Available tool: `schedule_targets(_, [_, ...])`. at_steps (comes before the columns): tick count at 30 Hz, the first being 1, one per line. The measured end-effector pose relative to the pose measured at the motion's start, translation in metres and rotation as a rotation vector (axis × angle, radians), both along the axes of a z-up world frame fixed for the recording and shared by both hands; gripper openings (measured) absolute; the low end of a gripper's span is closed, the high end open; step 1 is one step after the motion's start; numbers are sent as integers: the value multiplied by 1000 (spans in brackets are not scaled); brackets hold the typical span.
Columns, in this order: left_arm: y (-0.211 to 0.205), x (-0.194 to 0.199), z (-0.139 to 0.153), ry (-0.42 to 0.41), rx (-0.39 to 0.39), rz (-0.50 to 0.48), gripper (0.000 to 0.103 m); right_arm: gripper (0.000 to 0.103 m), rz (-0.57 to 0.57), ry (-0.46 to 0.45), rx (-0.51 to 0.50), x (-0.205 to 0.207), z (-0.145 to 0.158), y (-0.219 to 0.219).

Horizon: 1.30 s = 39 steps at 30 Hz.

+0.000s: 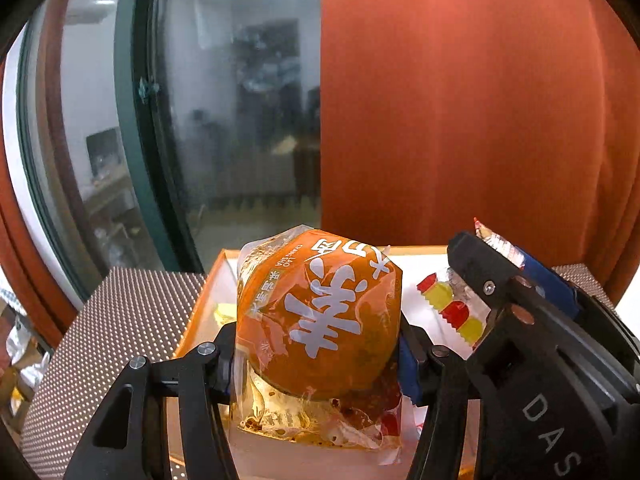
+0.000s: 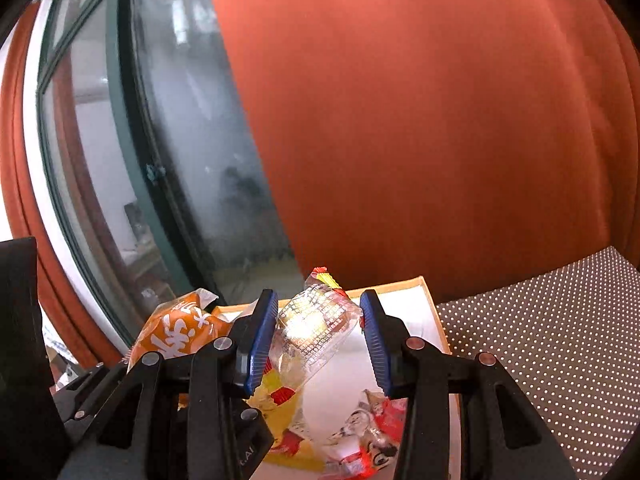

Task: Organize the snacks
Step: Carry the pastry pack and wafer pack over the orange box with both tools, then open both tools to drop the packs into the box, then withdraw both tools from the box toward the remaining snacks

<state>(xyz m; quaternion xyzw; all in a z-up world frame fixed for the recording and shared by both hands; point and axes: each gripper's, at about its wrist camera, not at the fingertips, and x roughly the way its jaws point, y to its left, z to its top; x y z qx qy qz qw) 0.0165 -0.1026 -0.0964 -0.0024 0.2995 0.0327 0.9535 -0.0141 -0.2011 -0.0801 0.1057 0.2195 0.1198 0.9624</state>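
Note:
My left gripper (image 1: 316,354) is shut on an orange snack packet with white characters (image 1: 320,312), held above a white tray with an orange rim (image 1: 200,308). The packet also shows at the left of the right wrist view (image 2: 180,334). My right gripper (image 2: 320,338) is shut on a clear packet with a grid print and red-yellow edge (image 2: 316,320), held over the same tray (image 2: 430,308). The right gripper shows at the right of the left wrist view (image 1: 504,276), with that packet (image 1: 452,308) beside it.
Red and yellow snack packets (image 2: 360,436) lie in the tray below my right gripper. The tray sits on a grey dotted cloth (image 1: 120,340) that also shows in the right wrist view (image 2: 540,340). An orange curtain (image 1: 460,100) and a glass door (image 1: 220,120) stand behind.

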Motion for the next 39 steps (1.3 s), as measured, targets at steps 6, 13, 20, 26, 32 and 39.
schedule_targets(6, [-1,36,-29,131,-27,-15,61,46,-4,85,-26,26,-23,2])
schedule_targets(13, [-1,55,-44,204,-10,-1,71,46,-6,179,-26,49,-48,5])
schedule_targets(20, [0,48,-46,178,13,0,89,64,5,224,-26,53,-54,1])
schedule_targets(26, [-1,38,-43,196,7,-11,90,84,23,226,-38,50,-53,4])
schedule_targets(32, [1,10,-26,156,-8,-41,90,89,39,209,-81,38,-41,12])
schedule_targets(39, [2,-31,-7,92,-18,-86,91,89,28,159,-168,1,-16,21])
